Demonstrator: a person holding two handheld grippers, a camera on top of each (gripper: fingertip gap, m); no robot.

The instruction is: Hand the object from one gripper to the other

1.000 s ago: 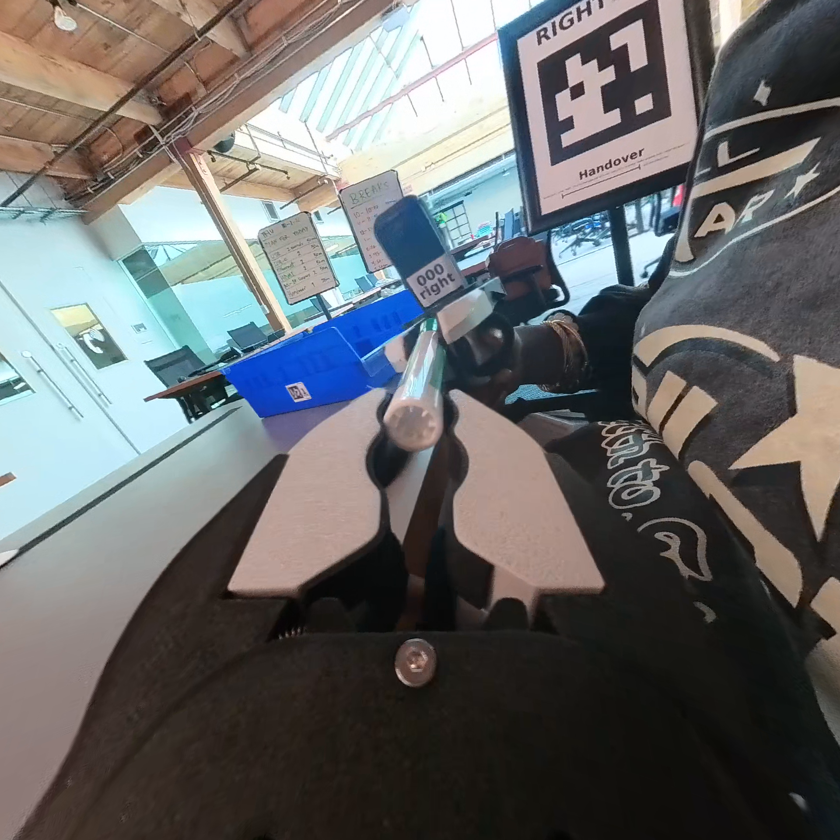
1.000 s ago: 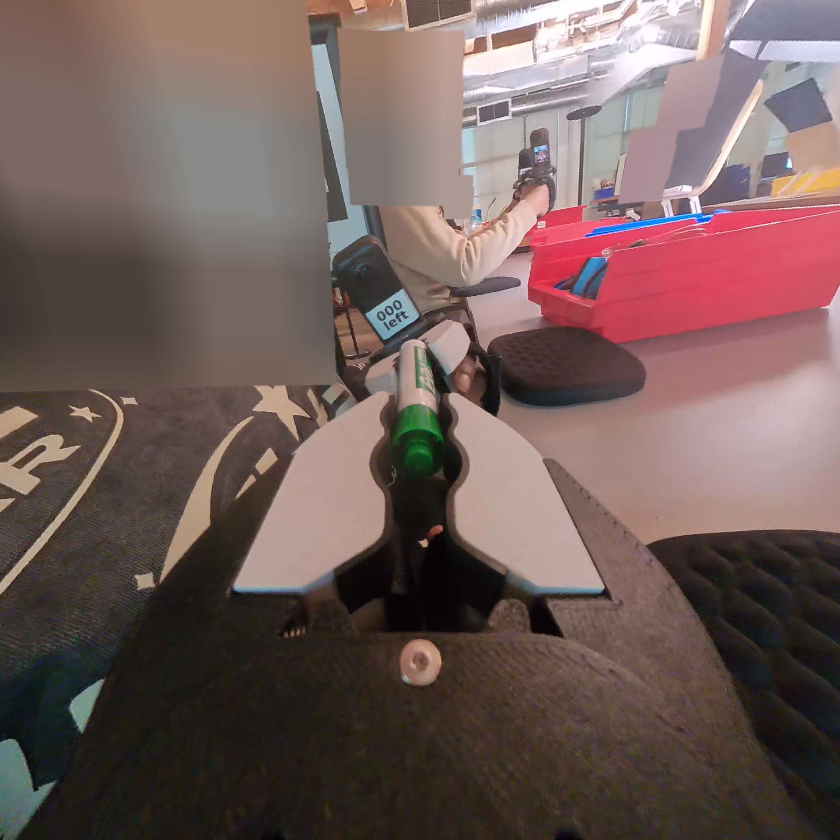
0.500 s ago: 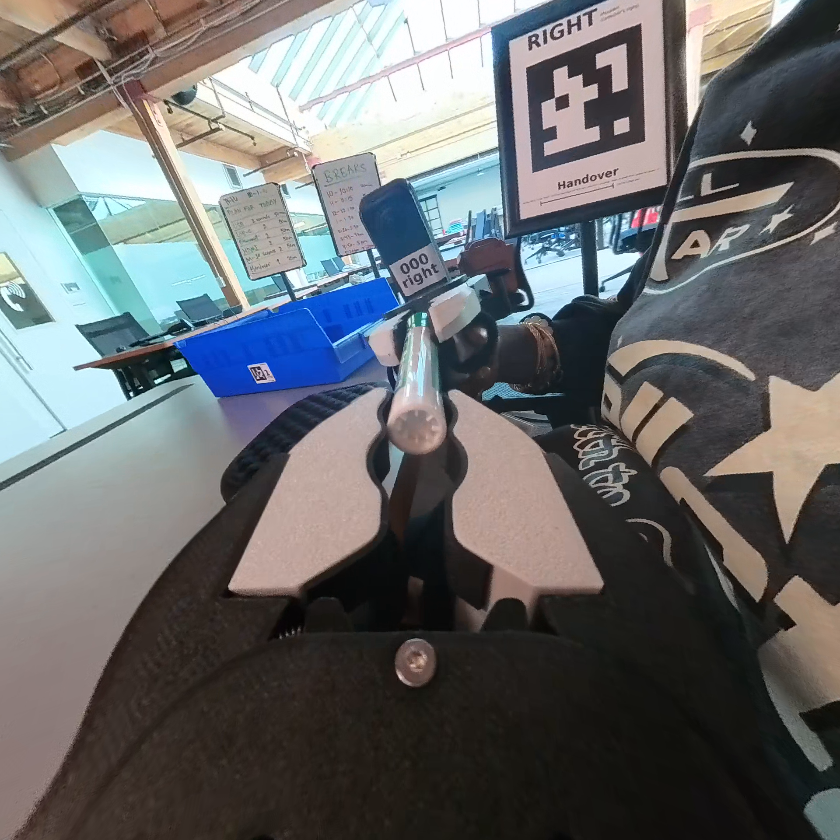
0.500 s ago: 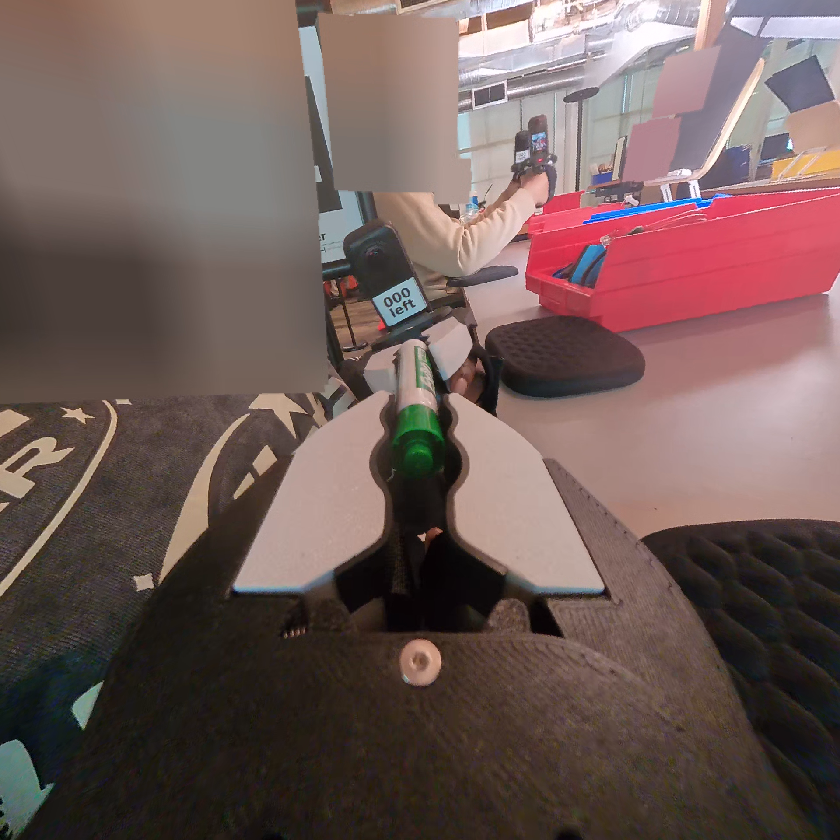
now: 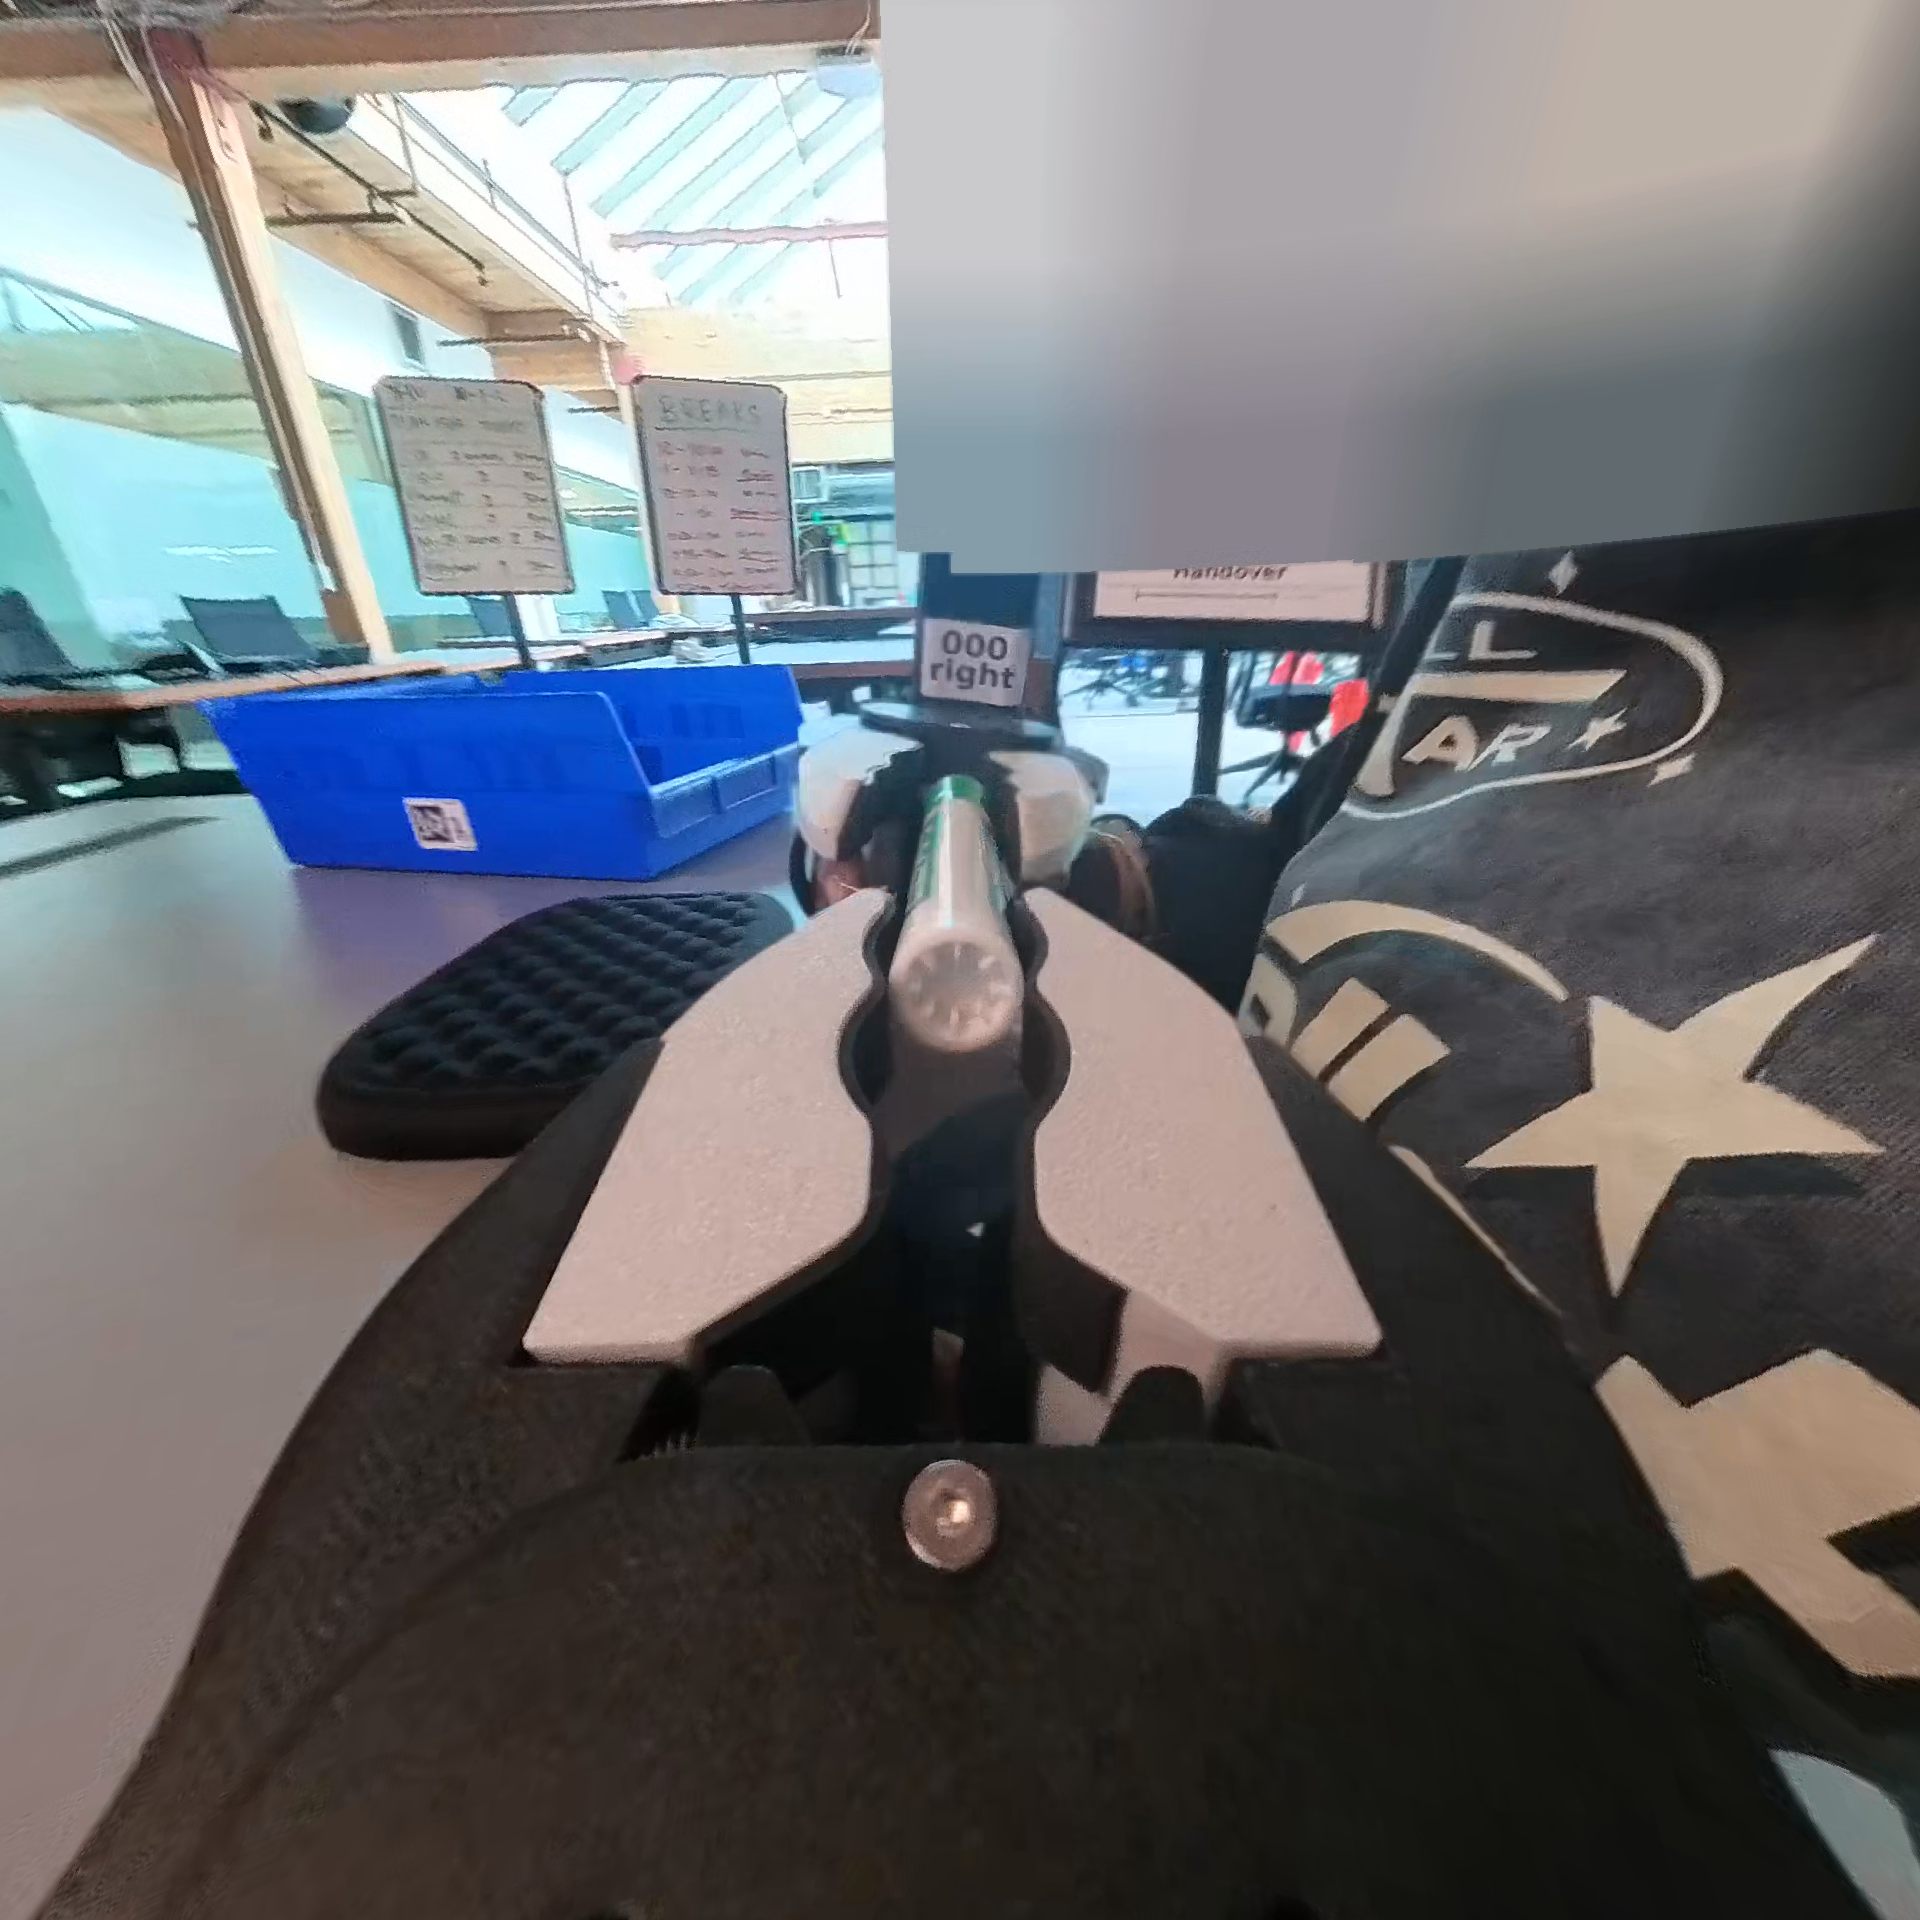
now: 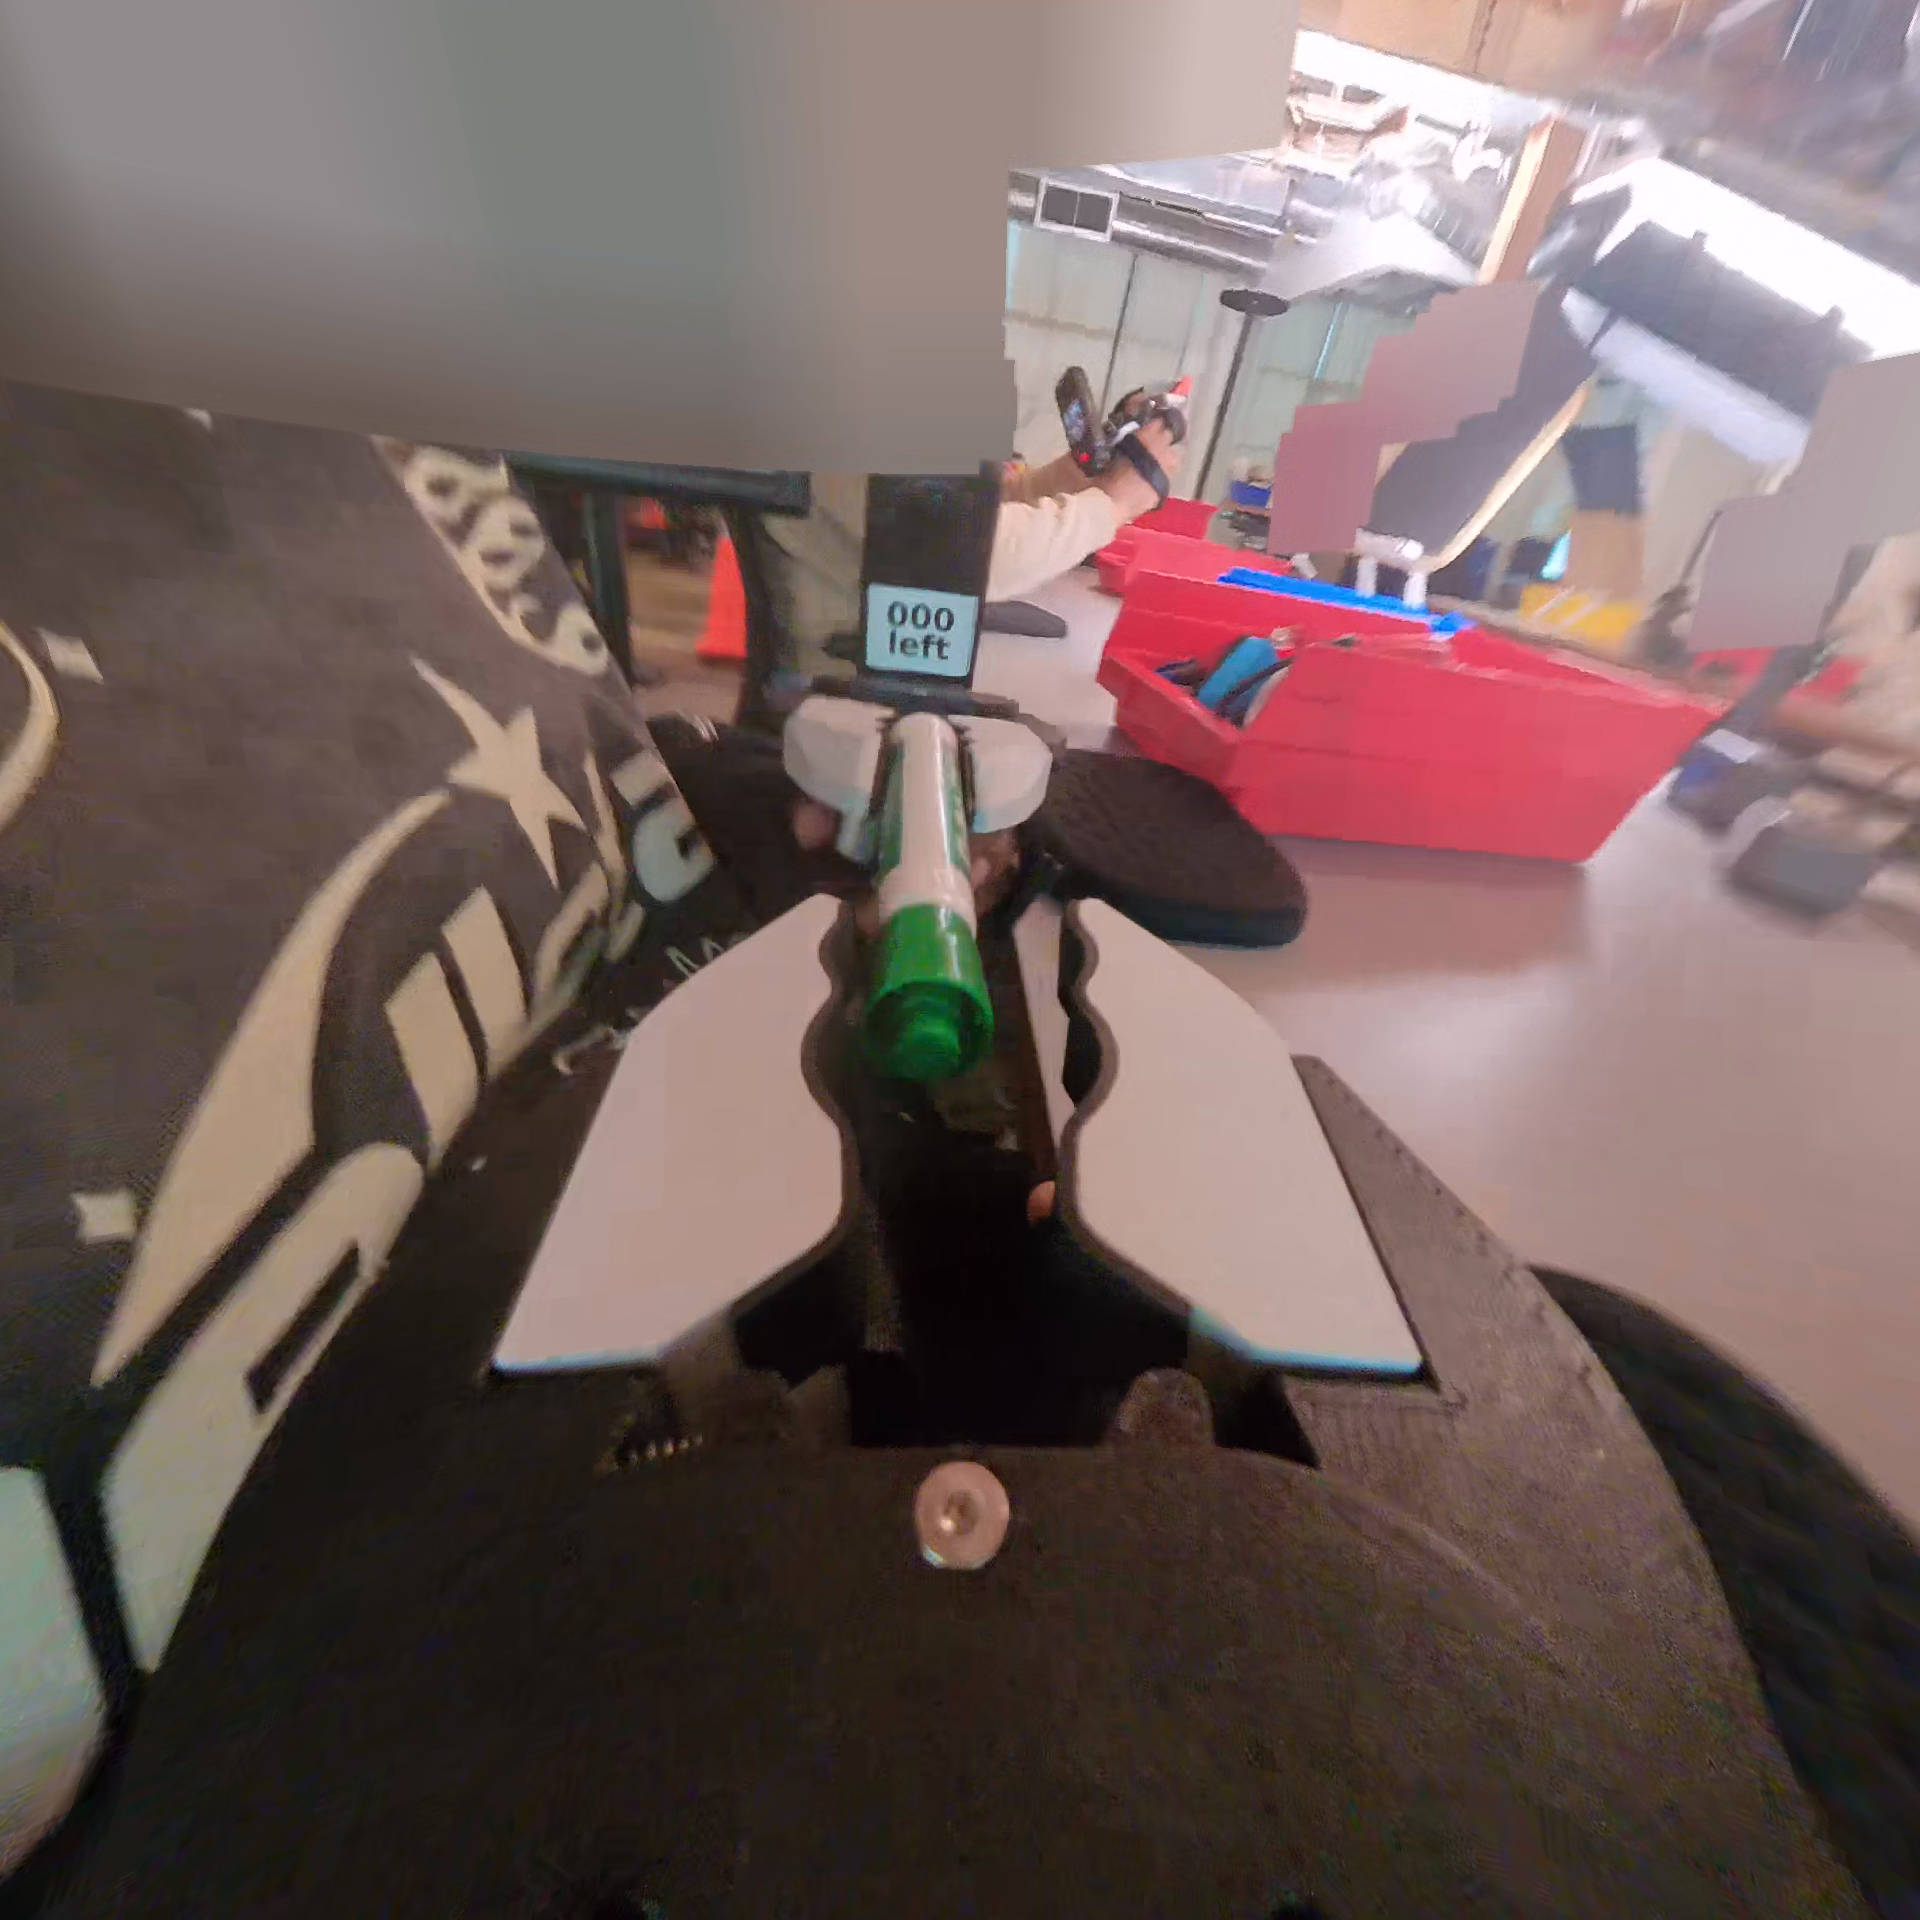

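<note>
A marker with a white body and a green cap point(image 6: 925, 997) spans the gap between my two grippers, which face each other above the table. My left gripper point(image 5: 956, 906) is shut on the white butt end of the marker point(image 5: 951, 977). My right gripper point(image 6: 945, 916) is open. Its jaws stand either side of the green cap, with a clear gap on the cap's right side. The right gripper shows farther off in the left wrist view point(image 5: 945, 781), and the left gripper in the right wrist view point(image 6: 914, 750).
A blue bin point(image 5: 520, 769) and a black padded mat point(image 5: 540, 1008) lie on the grey table point(image 5: 156, 1091). A red bin point(image 6: 1403, 748) and more black mats point(image 6: 1164, 862) are on the other side. The holder's dark printed shirt point(image 5: 1558, 1039) is close by. Another person's sleeve point(image 6: 1049, 520) shows behind. The tips of both grippers are at nearly the same place.
My right gripper's jaws have opened off the green cap. My left gripper stays shut on the white end. Both grippers have tilted, so more of the table shows.
</note>
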